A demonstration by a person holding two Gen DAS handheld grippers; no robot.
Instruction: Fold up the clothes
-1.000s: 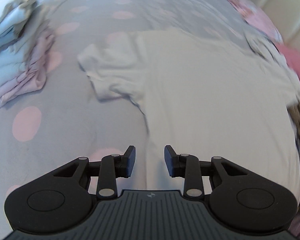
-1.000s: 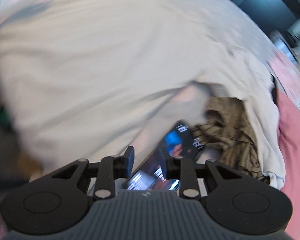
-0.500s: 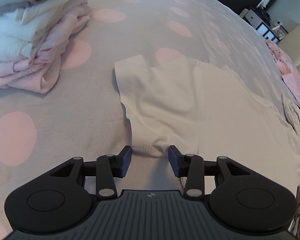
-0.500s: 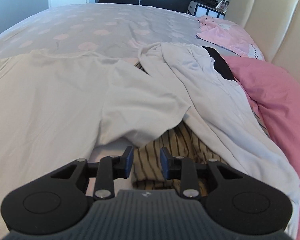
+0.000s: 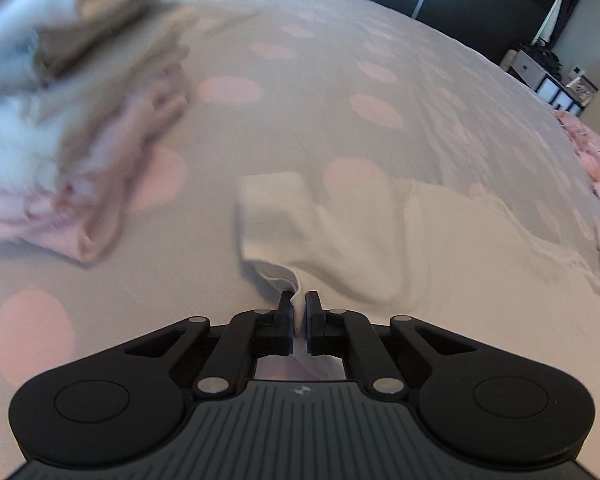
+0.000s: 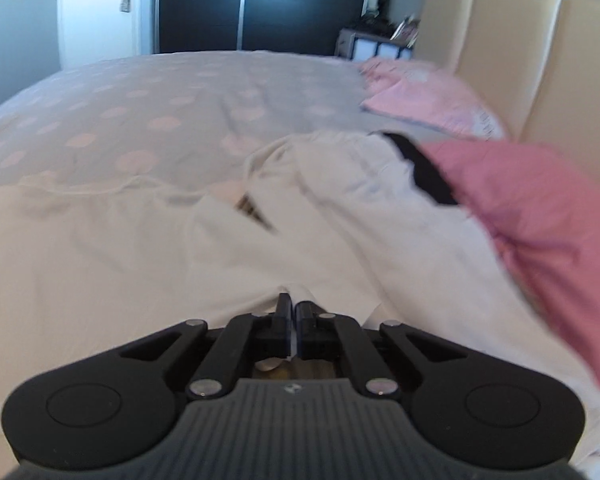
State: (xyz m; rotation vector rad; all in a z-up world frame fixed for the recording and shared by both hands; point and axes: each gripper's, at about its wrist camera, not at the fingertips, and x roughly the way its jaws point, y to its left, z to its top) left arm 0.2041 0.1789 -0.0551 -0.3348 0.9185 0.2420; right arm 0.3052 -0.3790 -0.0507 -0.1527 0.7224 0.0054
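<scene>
Left wrist view: left tool (image 5: 299, 306) pinches the shirt (image 5: 352, 248) near its sleeve on the bed (image 5: 340, 92).

Its jaws are clamped on a fold of the cream fabric, a blurred stack (image 5: 72, 120) of folded clothes lying well to the left. Across the spotted bedspread, the right tool (image 6: 293, 312) is clamped on the shirt's (image 6: 100, 248) other side, beside a white garment (image 6: 360, 208) and pink duvet (image 6: 540, 216).
</scene>
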